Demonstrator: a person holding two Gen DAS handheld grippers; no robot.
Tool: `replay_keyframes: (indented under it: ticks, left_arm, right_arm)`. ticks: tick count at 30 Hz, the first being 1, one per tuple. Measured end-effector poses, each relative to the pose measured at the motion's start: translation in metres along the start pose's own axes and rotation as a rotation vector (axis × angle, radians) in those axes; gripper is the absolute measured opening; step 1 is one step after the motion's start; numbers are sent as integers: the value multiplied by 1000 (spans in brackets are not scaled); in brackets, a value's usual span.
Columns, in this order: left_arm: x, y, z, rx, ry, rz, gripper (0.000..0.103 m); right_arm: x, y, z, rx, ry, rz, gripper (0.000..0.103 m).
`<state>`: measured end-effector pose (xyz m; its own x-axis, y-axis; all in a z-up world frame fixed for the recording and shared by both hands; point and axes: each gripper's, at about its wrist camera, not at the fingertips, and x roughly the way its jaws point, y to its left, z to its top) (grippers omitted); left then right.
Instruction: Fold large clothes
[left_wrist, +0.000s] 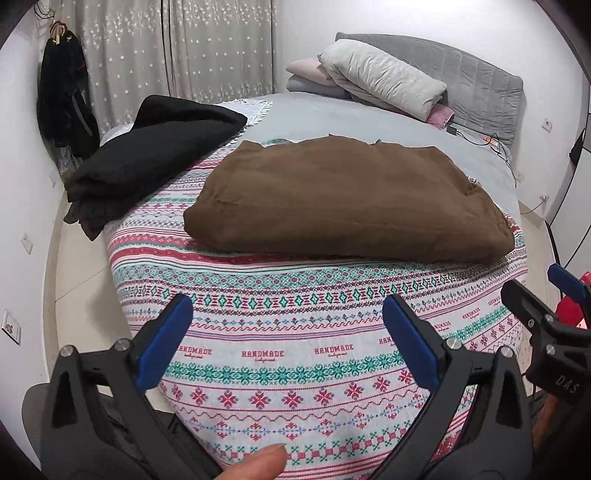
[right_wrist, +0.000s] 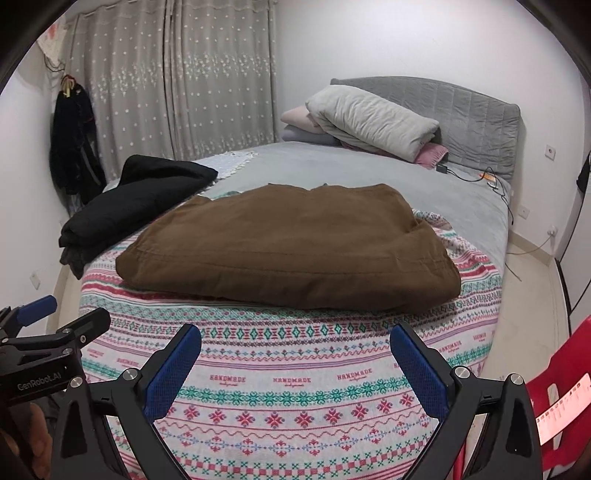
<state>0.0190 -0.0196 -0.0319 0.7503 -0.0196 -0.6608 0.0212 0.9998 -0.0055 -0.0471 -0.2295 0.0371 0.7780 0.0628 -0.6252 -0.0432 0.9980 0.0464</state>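
A brown garment (left_wrist: 347, 199) lies folded into a thick rectangle on the patterned blanket (left_wrist: 280, 332) at the foot of the bed; it also shows in the right wrist view (right_wrist: 291, 247). My left gripper (left_wrist: 288, 314) is open and empty, held back from the bed's near edge, well short of the garment. My right gripper (right_wrist: 295, 343) is open and empty too, beside the left one, also short of the garment. The right gripper shows at the right edge of the left wrist view (left_wrist: 543, 291). The left gripper shows at the left edge of the right wrist view (right_wrist: 62, 314).
A folded black garment (left_wrist: 147, 147) lies on the bed's left side. Pillows and folded bedding (left_wrist: 380, 81) are stacked by the grey headboard (left_wrist: 480, 88). Dark clothes (left_wrist: 62, 99) hang on the left wall. A red chair (right_wrist: 557, 398) stands at the right. Cables (left_wrist: 495, 144) lie near the headboard.
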Motion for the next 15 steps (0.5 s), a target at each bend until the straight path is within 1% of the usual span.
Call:
replay_keyframes:
  ticks: [4, 8, 15]
  left_arm:
    - [3, -5, 0, 6, 16, -2, 102]
    - [3, -7, 0, 11, 13, 2, 102]
    - [7, -8, 1, 11, 22, 3, 102]
  right_arm:
    - [2, -1, 0, 5, 2, 13, 103]
    - [4, -5, 0, 29, 5, -5, 103]
    - [8, -4, -1, 22, 13, -33, 103]
